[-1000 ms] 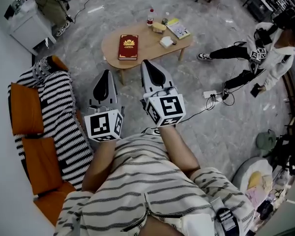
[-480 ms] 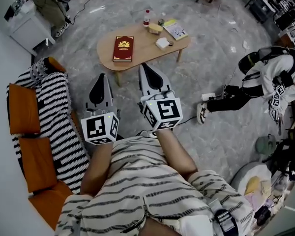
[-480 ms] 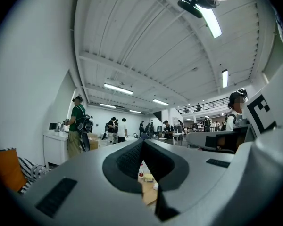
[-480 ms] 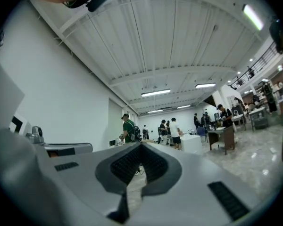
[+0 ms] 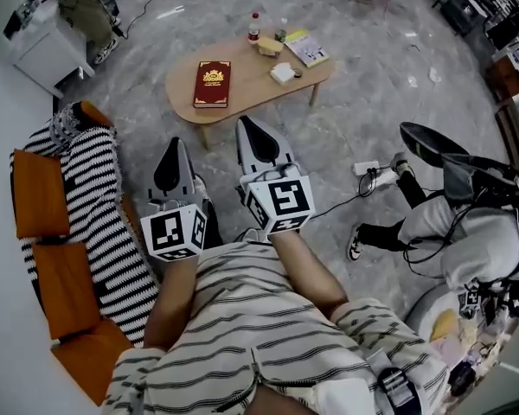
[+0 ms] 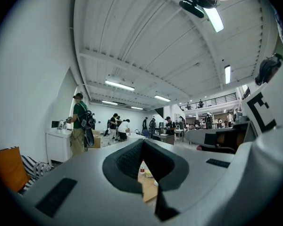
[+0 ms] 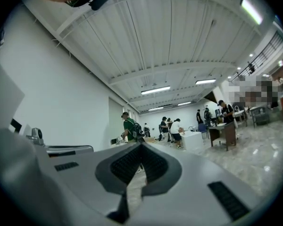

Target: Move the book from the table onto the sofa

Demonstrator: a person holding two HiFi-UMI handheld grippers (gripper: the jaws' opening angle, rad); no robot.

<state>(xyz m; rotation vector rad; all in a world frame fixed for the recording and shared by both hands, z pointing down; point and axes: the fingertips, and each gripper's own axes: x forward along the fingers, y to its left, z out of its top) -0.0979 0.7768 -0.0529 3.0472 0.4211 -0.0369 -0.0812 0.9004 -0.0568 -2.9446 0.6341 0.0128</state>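
A dark red book (image 5: 212, 84) with a gold crest lies flat on the left part of the low oval wooden table (image 5: 242, 80). The sofa (image 5: 69, 232) with orange cushions and a black-and-white striped throw runs down the left side. My left gripper (image 5: 175, 145) and right gripper (image 5: 246, 125) are held side by side in front of my chest, pointing level toward the table, well short of the book. Both are shut and hold nothing. In the left gripper view the table edge (image 6: 148, 192) shows through the tip opening of the left gripper (image 6: 144, 142). The right gripper (image 7: 141, 147) looks along the floor.
On the table's right part stand a bottle (image 5: 253, 29), a yellow booklet (image 5: 307, 47) and a small white box (image 5: 283, 73). A person in white (image 5: 467, 223) bends over at the right, near a cable (image 5: 346, 193) on the floor. A white cabinet (image 5: 43, 46) stands far left.
Both grippers have drifted slightly left and down in the head view, staying shut. The table has shifted left and up in view. The person at the right has moved nearer and lower in the picture.
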